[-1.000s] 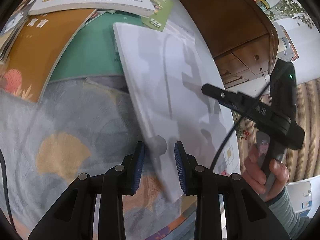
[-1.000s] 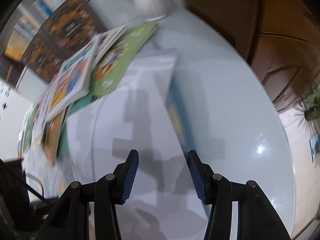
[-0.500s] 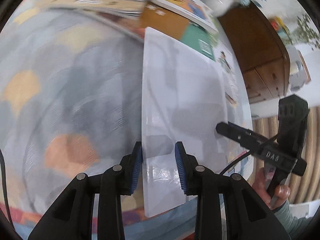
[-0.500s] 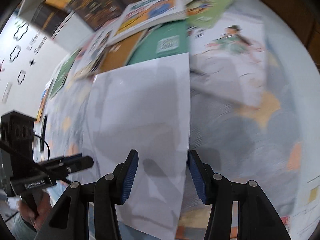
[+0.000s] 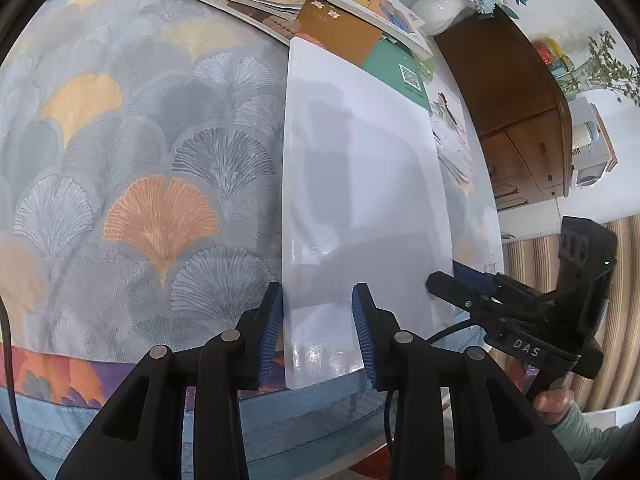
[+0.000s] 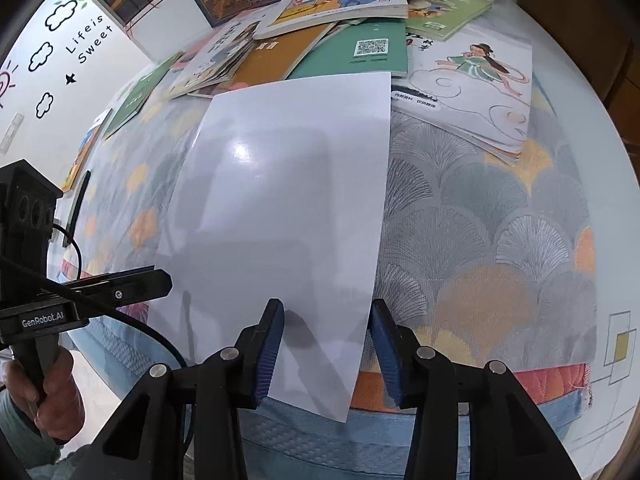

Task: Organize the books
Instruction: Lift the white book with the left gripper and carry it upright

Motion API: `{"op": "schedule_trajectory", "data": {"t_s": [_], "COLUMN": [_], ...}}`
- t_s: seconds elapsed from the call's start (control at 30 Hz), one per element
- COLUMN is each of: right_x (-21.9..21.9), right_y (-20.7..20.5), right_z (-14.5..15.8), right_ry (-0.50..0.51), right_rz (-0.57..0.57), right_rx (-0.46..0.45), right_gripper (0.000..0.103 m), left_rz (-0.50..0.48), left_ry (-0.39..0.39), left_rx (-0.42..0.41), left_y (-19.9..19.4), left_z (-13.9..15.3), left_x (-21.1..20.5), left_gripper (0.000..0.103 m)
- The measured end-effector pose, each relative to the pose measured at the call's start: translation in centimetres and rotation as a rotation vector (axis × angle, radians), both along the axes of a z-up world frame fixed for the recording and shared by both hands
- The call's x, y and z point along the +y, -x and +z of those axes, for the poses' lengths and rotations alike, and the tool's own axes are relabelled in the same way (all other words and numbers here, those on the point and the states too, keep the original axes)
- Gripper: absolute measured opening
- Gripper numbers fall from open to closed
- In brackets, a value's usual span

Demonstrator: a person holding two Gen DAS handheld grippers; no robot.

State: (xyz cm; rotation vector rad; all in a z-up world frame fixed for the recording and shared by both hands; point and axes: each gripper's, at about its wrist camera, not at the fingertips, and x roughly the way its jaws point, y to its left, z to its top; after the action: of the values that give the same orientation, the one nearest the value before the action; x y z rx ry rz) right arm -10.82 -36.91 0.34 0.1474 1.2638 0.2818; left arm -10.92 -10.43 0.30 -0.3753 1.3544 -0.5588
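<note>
White and glossy, the book (image 5: 360,184) lies flat on the table just ahead of both your tongs, its blank cover up and its near end reaching past the patterned tablecloth (image 5: 132,184) toward you. Your left tongs (image 5: 318,320) straddle its near left corner: the left pad sits right at the book's long edge, the right pad over the cover, and the jaws are easing apart with that corner between them, pressing on nothing. Your right tongs (image 6: 326,342) straddle the near right corner the same way, jaws closing, the book's edge between them; the pads have not met the cover. Seen from the left wrist, the right tongs come in from the side with their tip at the book's right edge. Beyond the far end of the white book, the other books (image 6: 320,28) lie in a loose, overlapping pile: a green one with a QR code (image 6: 360,52), a brown one (image 6: 276,60), and a pale picture book (image 6: 476,80) off to the right of your right tongs. A white vase (image 5: 444,12) stands past the pile.
</note>
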Motion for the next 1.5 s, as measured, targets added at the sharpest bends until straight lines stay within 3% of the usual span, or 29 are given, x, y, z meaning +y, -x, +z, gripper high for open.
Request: {"op": "schedule_trajectory", "data": {"t_s": [0.1,0.2,0.27,0.33,0.5,0.67,0.83,1.03,1.17,1.27,1.37,1.43,1.5], "right_x": [-1.0,-2.4,-3.2,-3.6,-3.8,-3.8,-5.7,-8.6,-8.9,-8.9,-8.8,-8.4,-8.1], "right_y": [0.1,0.0,-0.1,-0.2,-0.1,-0.1,-0.1,1.0,1.4,1.4,1.2,1.2,1.3], "right_z": [-0.2,-0.4,-0.7,-0.9,-1.0,-0.9,-1.3,-3.2,-4.0,-4.0,-4.1,-4.4,-4.2], "right_ry": [-0.055,-0.150,-0.212,-0.243,-0.250,-0.250,-0.375,-0.642,-0.792,-0.824,-0.878,-0.897,-0.890], "right_rz": [-0.025,-0.066,-0.094,-0.106,-0.100,-0.098,-0.141,-0.227,-0.273,-0.293,-0.287,-0.285,-0.271], "right_rx": [0.009,0.029,0.049,0.057,0.051,0.054,0.131,0.239,0.260,0.250,0.265,0.276,0.272], "right_gripper": [0.044,0.044,0.044,0.044,0.044,0.044,0.053,0.063,0.081,0.080,0.064,0.064,0.051], "left_rz": [0.017,0.038,0.059,0.085,0.096,0.083,0.091,0.149,0.190,0.208,0.229,0.248,0.257], "left_ry": [0.137,0.338,0.410,0.408,0.242,0.235,0.382,0.571,0.661,0.684,0.732,0.760,0.767], "left_rx": [0.022,0.030,0.041,0.042,0.040,0.083,0.130,0.205,0.269,0.290,0.319,0.338,0.344], "left_y": [0.3,0.8,0.9,0.9,1.4,1.6,1.2,0.1,0.2,0.3,0.5,0.5,0.6], "left_z": [0.9,2.4,2.7,2.6,1.1,-0.4,0.1,0.1,-0.9,-1.4,-2.1,-2.5,-2.7], "left_x": [1.7,3.0,3.2,3.0,1.4,-0.3,-1.1,-0.7,-0.6,-0.5,-0.1,0.0,0.2], "left_gripper": [0.031,0.031,0.031,0.031,0.021,0.020,0.020,0.020,0.020,0.020,0.020,0.020,0.020]}}
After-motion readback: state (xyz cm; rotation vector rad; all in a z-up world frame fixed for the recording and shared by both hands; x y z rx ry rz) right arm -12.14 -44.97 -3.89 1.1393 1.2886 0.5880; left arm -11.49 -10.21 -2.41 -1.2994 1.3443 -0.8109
